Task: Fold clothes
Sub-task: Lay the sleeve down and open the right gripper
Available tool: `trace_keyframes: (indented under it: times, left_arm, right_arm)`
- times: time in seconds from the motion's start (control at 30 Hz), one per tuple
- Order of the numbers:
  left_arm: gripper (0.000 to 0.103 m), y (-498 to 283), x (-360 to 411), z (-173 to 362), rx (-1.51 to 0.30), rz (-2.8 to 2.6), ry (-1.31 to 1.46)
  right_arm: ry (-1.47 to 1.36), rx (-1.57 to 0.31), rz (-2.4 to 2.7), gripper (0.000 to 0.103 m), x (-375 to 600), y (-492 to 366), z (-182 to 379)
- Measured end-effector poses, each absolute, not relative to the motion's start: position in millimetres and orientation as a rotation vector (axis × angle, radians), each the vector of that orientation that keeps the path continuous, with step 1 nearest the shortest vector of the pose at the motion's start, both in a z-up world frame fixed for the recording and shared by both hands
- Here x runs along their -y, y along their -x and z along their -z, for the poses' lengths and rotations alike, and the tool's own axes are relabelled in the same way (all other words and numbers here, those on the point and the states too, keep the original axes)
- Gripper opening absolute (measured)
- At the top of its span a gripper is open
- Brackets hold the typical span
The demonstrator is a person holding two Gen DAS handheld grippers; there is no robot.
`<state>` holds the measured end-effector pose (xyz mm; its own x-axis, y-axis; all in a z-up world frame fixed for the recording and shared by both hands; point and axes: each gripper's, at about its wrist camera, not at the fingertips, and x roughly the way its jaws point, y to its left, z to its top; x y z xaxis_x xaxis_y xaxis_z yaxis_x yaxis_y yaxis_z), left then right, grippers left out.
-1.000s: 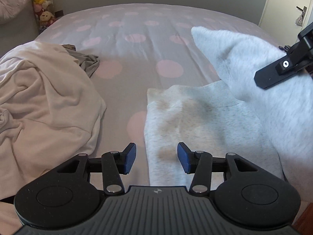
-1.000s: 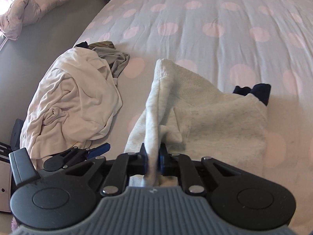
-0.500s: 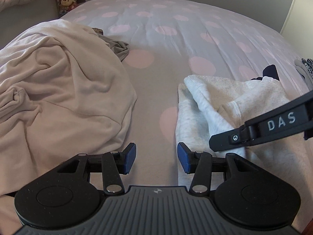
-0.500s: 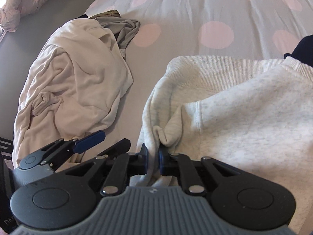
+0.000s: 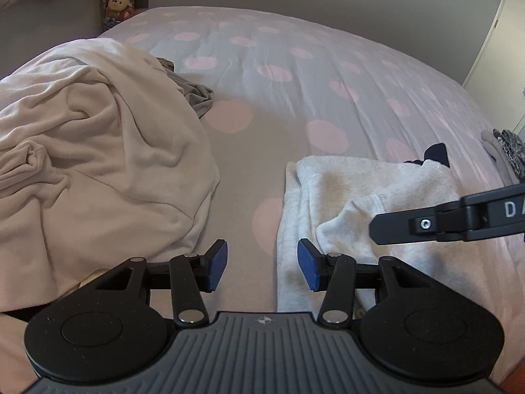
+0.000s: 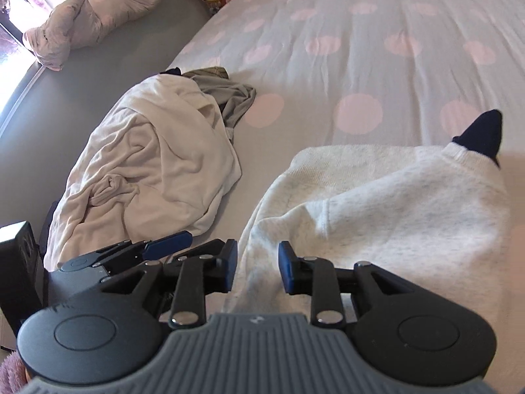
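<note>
Right claw (image 6: 255, 267): My right claw sits low over the near edge of the grey sweatshirt (image 6: 410, 216); its jaws are opening, with sweatshirt fabric lying between the blue pads but neither pad pressing on it, so I read it as letting go.

Left claw (image 5: 261, 267): My left claw hangs just left of the sweatshirt's near edge, jaws about half open and empty, only bed sheet showing between the pads.

Grey sweatshirt: It lies on the bed (image 6: 361, 32) directly ahead of both claws, doubled over itself, one layer's ribbed edge laid across the panel beneath. The fold looks loose and lumpy along the left side, not squared.

Dark garment (image 6: 485, 131): A navy corner pokes out from under the sweatshirt's far right edge; how much lies beneath I cannot tell.

Cream garment (image 5: 98, 151): To the left of the sweatshirt and apart from it, a large cream piece sits in a crumpled heap, unfolded.

Olive-grey garment (image 6: 236, 95): Beyond the cream heap, farther from the sweatshirt, a smaller piece lies bunched and partly buried.

Done so far: By my judgement one fold is laid on the sweatshirt and nothing else is tidy.

Left to do: I judge the sweatshirt needs smoothing and at least one more fold, and the cream, olive-grey and navy pieces are all untouched, so the job is in its early part.
</note>
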<state>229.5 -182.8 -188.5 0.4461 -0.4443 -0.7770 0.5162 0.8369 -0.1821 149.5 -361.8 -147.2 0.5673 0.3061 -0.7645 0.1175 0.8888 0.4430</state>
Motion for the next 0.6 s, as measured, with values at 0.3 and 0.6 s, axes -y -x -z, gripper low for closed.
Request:
trace_keyframes:
  times: [0.3,0.6]
  left_arm:
    - [0.053,-205,200,173,-0.962,0.713,-0.009]
    - [0.038,-196,213,197,-1.040,0.676,-0.029]
  right_arm:
    - [-0.365,-0.862,0.030,0.034,388,-52,142]
    - [-0.419,-0.810,0.181,0.042,409,35,170]
